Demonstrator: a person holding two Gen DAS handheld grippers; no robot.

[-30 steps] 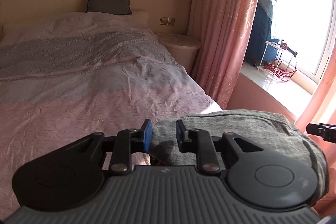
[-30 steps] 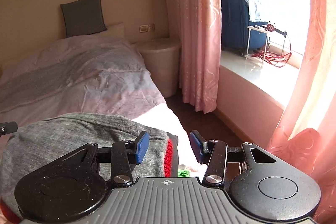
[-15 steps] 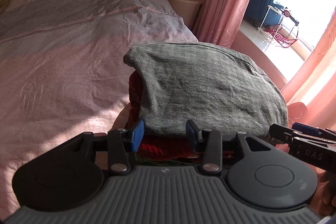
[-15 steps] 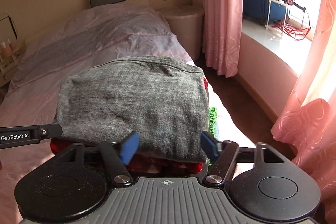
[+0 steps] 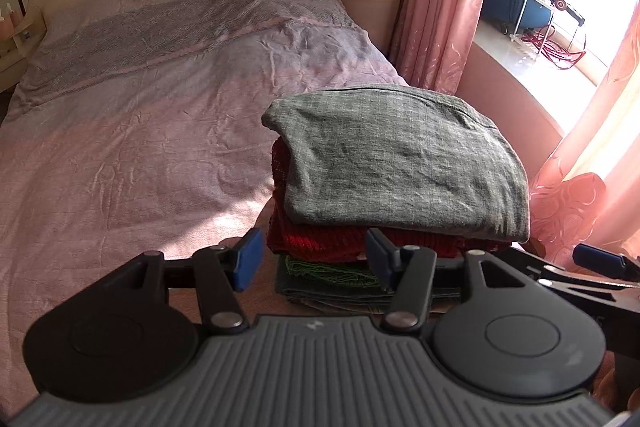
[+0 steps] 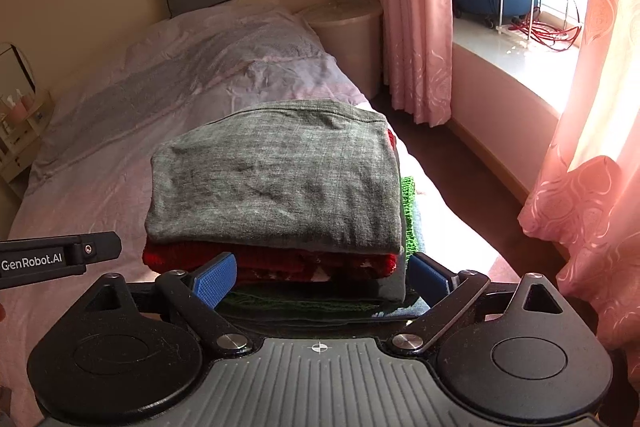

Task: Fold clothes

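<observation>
Our left gripper (image 5: 311, 258) has its fingers (image 5: 247, 259) apart with nothing between them; they have just been opening. Our right gripper (image 6: 320, 278) has its fingers (image 6: 214, 281) spread wide, also just opened, and holds nothing. The grey top (image 5: 404, 163) lies folded on a stack at the near right edge of the bed (image 5: 140, 107), beyond both pairs of fingertips and clear of them. Under it we see a red knit (image 5: 320, 239), then a green knit (image 5: 328, 267), then darker folded layers whose kind we cannot make out. In the left view the stack sits ahead and a little right of the fingers; in the right view it sits straight ahead, its near edge just past the blue pads. Each gripper shows at the edge of the other's view, cut off by the frame. The bottom of the stack is hidden behind the gripper bodies. A curtain (image 6: 592, 187) hangs right of the bed, and glare from the window washes out its lower folds
</observation>
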